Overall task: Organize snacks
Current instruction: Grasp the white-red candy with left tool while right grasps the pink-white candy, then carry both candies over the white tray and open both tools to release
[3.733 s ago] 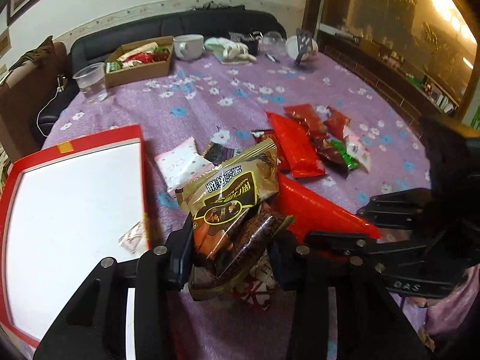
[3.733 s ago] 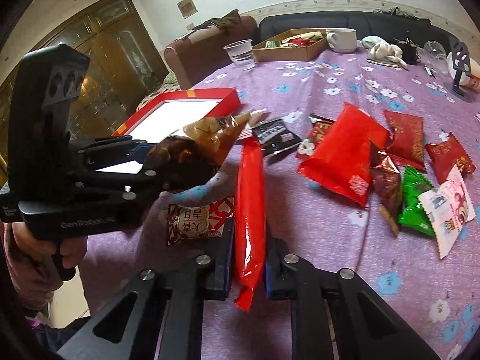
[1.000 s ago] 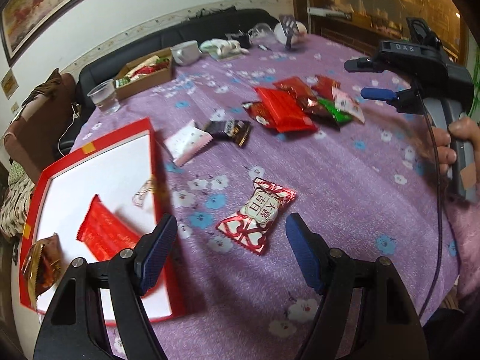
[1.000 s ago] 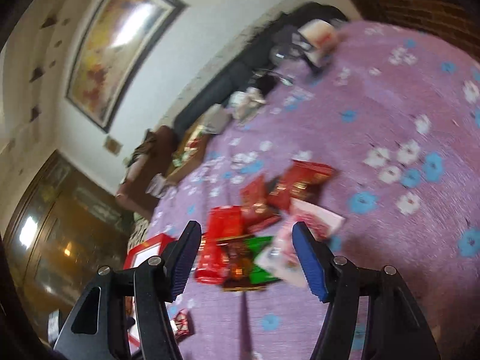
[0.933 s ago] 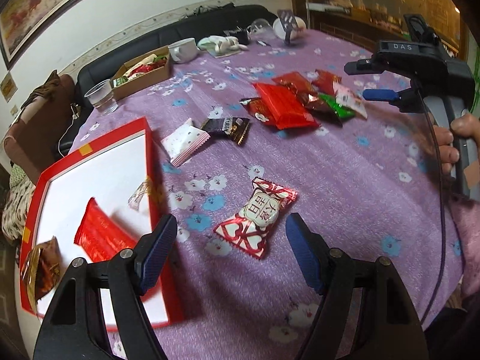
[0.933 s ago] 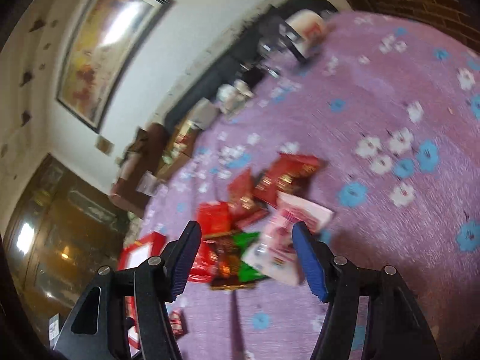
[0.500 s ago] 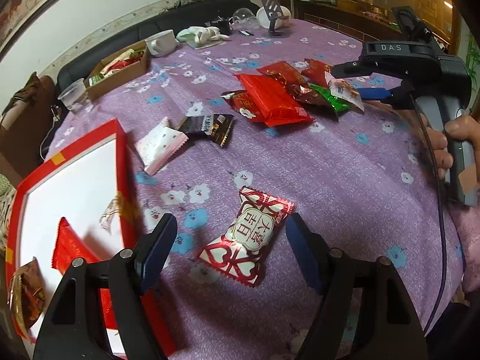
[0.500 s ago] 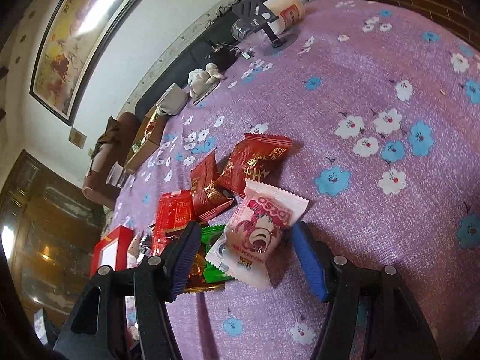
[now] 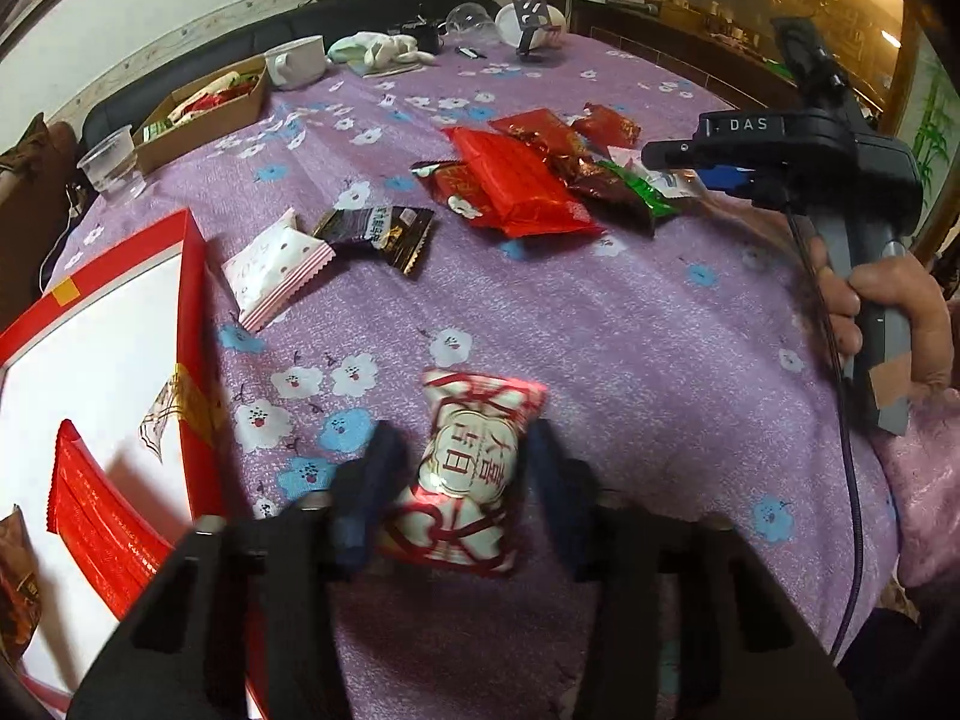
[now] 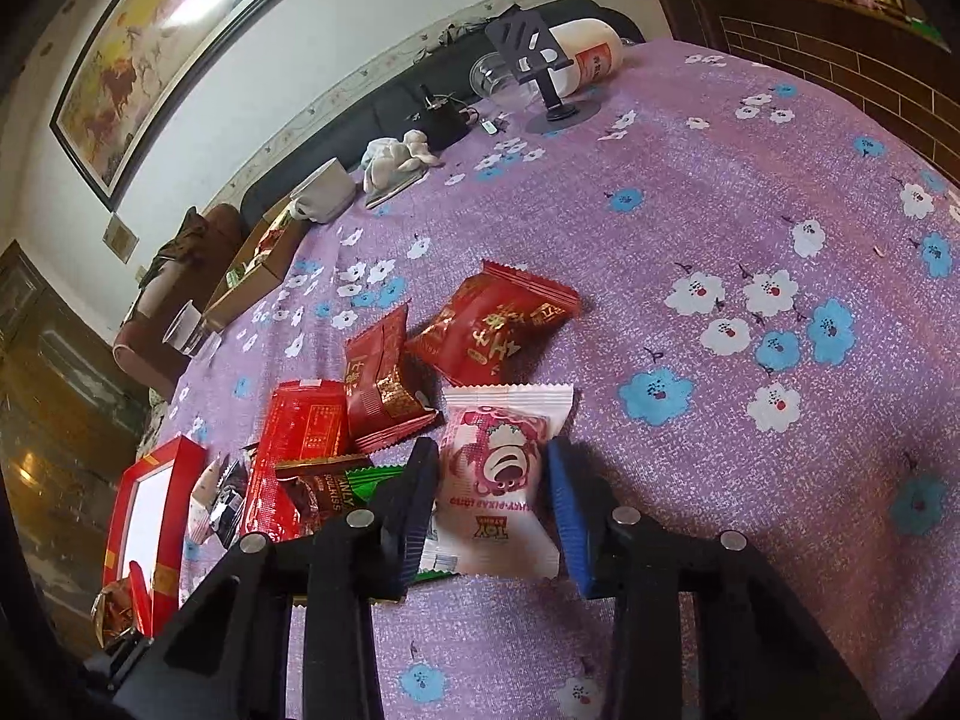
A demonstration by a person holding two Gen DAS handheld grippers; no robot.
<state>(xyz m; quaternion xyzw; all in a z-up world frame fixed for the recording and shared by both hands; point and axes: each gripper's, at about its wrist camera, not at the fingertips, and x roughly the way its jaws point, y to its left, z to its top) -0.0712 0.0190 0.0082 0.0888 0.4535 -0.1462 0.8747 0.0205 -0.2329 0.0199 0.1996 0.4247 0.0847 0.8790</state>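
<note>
Left tongs [image 9: 462,468]: my fingers sit on either side of the red-and-white candy [image 9: 465,474], close against its wrapper; blur keeps me from telling whether they press it or are only closing in.
Right tongs [image 10: 489,492]: I have them straddling the pink bear packet [image 10: 498,474], fingers at its edges, and I cannot tell if they grip it.
Candy: lies on the purple cloth [image 9: 630,324], just right of the red box [image 9: 192,324].
Bear packet: flat on the cloth, at the right edge of the snack pile [image 10: 360,414], overlapping a green pack [image 10: 369,480].
Snack pile: red packs, a brown pack and the green one, bunched together and touching.
Red box: I see a long red pack [image 9: 96,510] and a brown pack [image 9: 15,594] inside on its white floor.
Loose snacks: a white pack [image 9: 276,267] and a black pack [image 9: 378,234] touch, between box and pile.
Far edge: cardboard tray [image 9: 204,111], mug [image 9: 297,63], plastic cup [image 9: 111,162].
</note>
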